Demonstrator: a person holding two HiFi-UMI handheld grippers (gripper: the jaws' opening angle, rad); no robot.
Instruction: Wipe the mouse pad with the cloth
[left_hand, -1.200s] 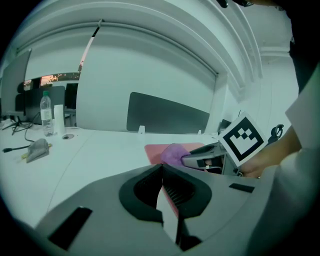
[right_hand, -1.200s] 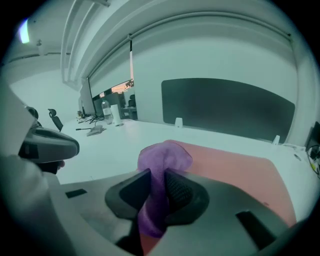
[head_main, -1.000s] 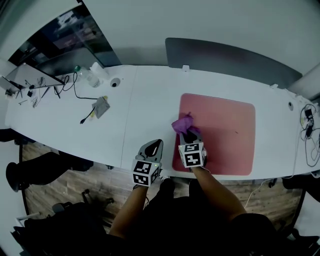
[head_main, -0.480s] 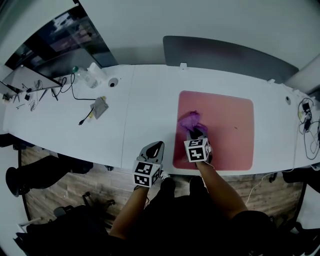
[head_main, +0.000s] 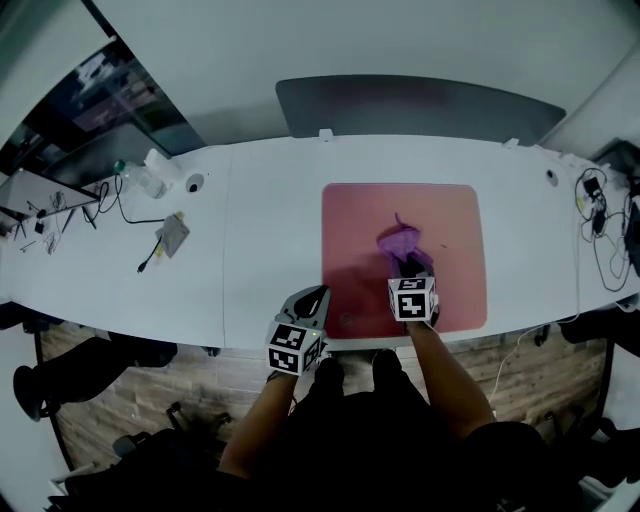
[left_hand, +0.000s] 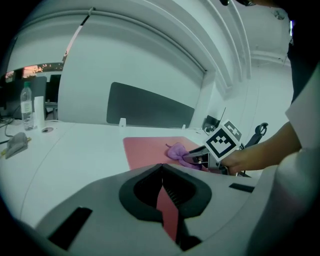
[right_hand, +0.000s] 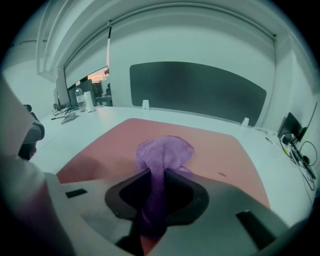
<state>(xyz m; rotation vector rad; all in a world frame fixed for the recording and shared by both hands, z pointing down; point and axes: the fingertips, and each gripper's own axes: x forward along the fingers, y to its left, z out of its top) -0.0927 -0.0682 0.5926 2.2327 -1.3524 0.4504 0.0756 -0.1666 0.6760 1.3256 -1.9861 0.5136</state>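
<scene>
Head view showed the right gripper (head_main: 408, 264) pinching a bunched purple cloth (head_main: 398, 241) that lay on the pink mouse pad (head_main: 355, 225), just right of frame centre. The left gripper (head_main: 314, 294) hung at lower centre, beside the pad's lower-left corner on the white table (head_main: 260, 220), its jaws pressed together on nothing.

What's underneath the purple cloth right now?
The pink mouse pad lies under the purple cloth, which the right gripper pinches between its fingers. The patch of pad directly beneath the cloth is covered, so its condition cannot be seen.
</scene>
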